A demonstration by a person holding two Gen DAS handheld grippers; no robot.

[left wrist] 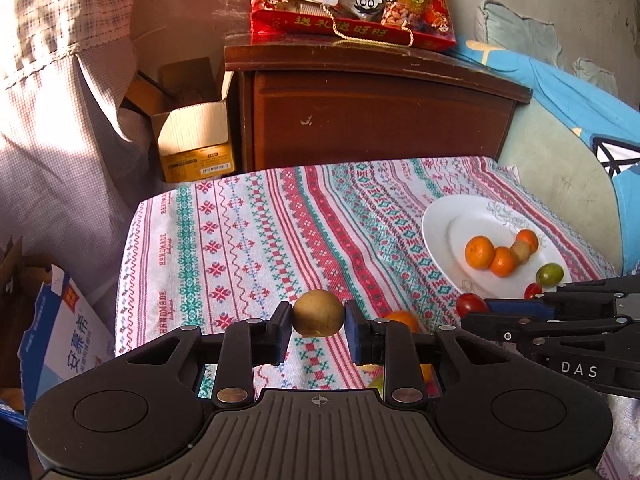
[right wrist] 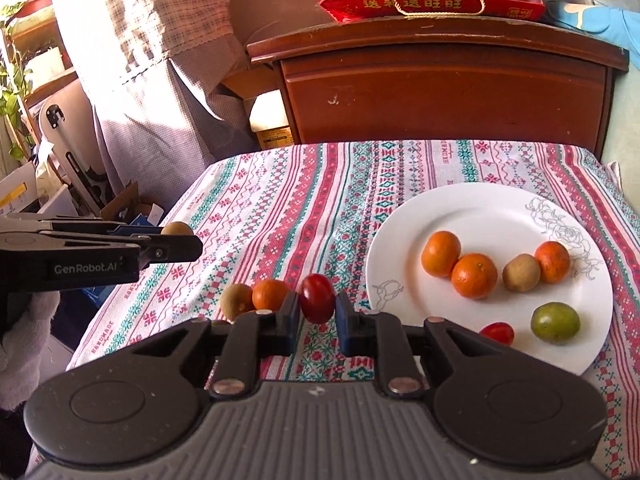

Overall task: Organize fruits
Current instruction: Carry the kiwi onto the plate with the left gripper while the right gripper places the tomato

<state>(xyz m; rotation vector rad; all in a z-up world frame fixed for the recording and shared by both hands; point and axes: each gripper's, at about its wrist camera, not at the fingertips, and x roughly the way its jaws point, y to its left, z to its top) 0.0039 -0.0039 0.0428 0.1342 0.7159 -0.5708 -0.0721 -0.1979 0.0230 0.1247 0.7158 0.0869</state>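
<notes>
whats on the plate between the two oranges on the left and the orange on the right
A small brown fruit, touching the right orange on the plate; clearest in the right wrist view.

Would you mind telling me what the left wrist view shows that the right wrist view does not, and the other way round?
Only the left wrist view shows the blue-and-white carton at the cloth's left edge and the open cardboard box beside the cabinet.

Only the right wrist view shows the potted plant by the window and the brown fruit and orange lying on the cloth.

Both show the white plate of fruit, the striped tablecloth, the wooden cabinet, the left gripper clamping a brown fruit, and the right gripper clamping a red tomato.
</notes>
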